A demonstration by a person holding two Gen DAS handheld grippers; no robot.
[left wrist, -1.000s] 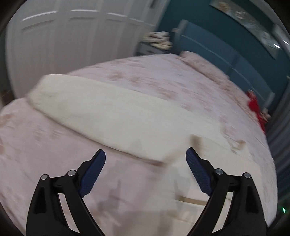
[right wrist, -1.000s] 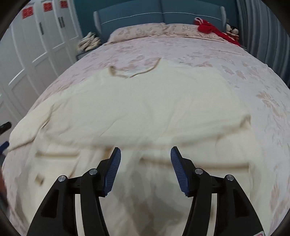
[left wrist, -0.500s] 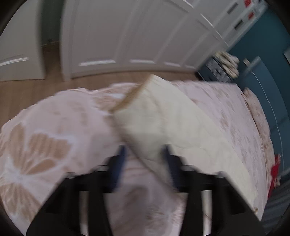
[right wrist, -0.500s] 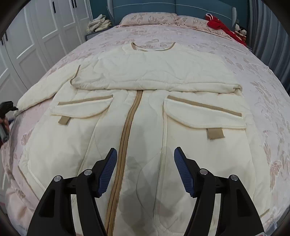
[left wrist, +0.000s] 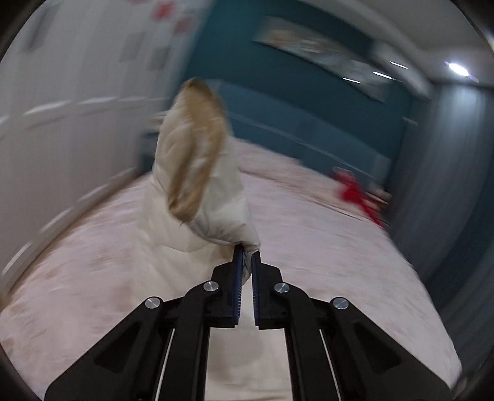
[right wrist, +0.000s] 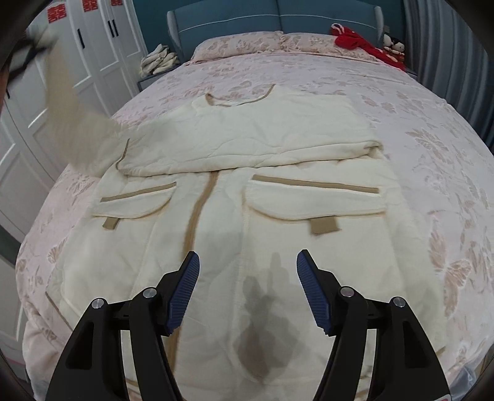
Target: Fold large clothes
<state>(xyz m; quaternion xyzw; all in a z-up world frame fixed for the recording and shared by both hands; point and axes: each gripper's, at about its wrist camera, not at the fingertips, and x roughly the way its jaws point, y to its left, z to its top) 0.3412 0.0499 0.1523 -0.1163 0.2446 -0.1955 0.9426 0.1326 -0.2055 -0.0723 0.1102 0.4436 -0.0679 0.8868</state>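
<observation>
A cream quilted coat (right wrist: 247, 191) with tan trim lies front-up across the pink floral bedspread (right wrist: 432, 129), its far sleeve already folded over the chest above the two flap pockets. The left gripper (left wrist: 246, 251) has just clamped down on the cuff of the near sleeve (left wrist: 197, 172), which stands lifted off the bed, blurred, seemingly swinging. The right gripper (right wrist: 248, 262) hovers over the coat's lower front with its blue pads apart and nothing between them. Red clothing (right wrist: 358, 40) sits by the teal headboard (right wrist: 278, 15)
</observation>
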